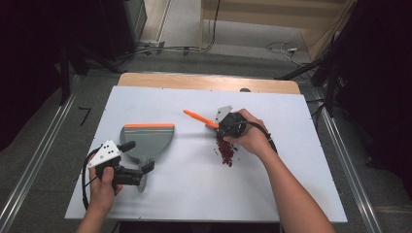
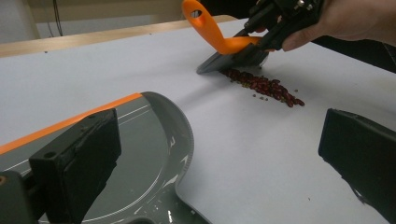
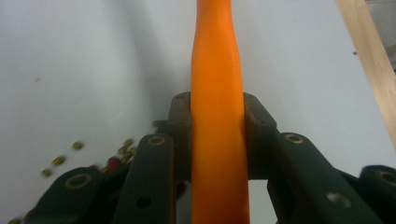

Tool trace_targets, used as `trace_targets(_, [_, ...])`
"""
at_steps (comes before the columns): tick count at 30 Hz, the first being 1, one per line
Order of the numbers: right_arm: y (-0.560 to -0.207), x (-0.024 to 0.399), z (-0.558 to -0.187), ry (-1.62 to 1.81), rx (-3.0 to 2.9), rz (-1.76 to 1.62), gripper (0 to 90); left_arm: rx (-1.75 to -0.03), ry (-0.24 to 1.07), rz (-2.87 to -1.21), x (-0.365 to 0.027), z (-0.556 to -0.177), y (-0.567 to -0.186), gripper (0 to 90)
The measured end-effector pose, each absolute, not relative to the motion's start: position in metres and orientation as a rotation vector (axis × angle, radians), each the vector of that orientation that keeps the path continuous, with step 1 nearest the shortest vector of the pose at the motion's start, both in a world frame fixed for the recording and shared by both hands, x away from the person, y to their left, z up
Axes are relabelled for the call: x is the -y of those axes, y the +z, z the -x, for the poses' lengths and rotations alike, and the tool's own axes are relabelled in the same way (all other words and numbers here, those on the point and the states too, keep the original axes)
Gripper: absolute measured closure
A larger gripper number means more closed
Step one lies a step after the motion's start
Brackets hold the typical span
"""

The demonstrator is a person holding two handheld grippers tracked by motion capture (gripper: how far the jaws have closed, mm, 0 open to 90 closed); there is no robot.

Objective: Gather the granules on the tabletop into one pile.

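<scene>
High view: a grey dustpan (image 1: 145, 138) with an orange front edge is seen on the left of the white table (image 1: 194, 194), its handle lying between the parted jaws of the left gripper (image 1: 141, 162), which are not pressed on it. Right of centre, the orange handle of a small brush (image 1: 199, 118) is clamped in the right gripper (image 1: 221, 127). In the left gripper view the brush head is set down at the far end of a strip of red beans (image 2: 264, 86). The beans are spread on the table just near of the right gripper, well apart from the dustpan.
</scene>
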State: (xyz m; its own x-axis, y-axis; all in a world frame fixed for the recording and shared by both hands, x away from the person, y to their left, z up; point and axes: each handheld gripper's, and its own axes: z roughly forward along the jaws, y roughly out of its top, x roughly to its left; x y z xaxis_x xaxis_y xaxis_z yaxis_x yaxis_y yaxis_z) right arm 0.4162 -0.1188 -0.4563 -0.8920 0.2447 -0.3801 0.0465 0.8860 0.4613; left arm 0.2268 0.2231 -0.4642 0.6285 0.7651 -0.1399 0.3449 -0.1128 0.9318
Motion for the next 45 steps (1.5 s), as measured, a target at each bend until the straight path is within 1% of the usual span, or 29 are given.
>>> trace_targets(14, [-0.458, 0.132, -0.382, 0.643, -2.662, -0.116, 68.0, -0.912, 0.455, -1.72, -0.221, -0.227, -0.465, 0.0])
trace_targets(28, [-0.454, 0.139, -0.367, 0.669, -2.658, -0.047, 68.3, -0.911, 0.455, -1.72, -0.221, -0.227, -0.465, 0.0])
trace_targets(34, [-0.439, 0.143, -0.364, 0.742, -2.599, -0.061, 68.7, -0.912, 0.455, -1.72, -0.22, -0.228, -0.465, 0.0])
trace_targets(39, [-0.414, 0.142, -0.35, 0.769, -2.66, -0.115, 68.8, -0.913, 0.454, -1.719, -0.221, -0.228, -0.466, 0.0])
trace_targets(42, [-0.41, 0.139, -0.34, 0.803, -2.775, -0.144, 68.7, -0.913, 0.455, -1.72, -0.22, -0.228, -0.465, 0.0])
trace_targets(45, [-0.413, 0.135, -0.331, 0.793, -2.91, -0.189, 68.7, -0.912, 0.456, -1.721, -0.22, -0.227, -0.465, 0.0])
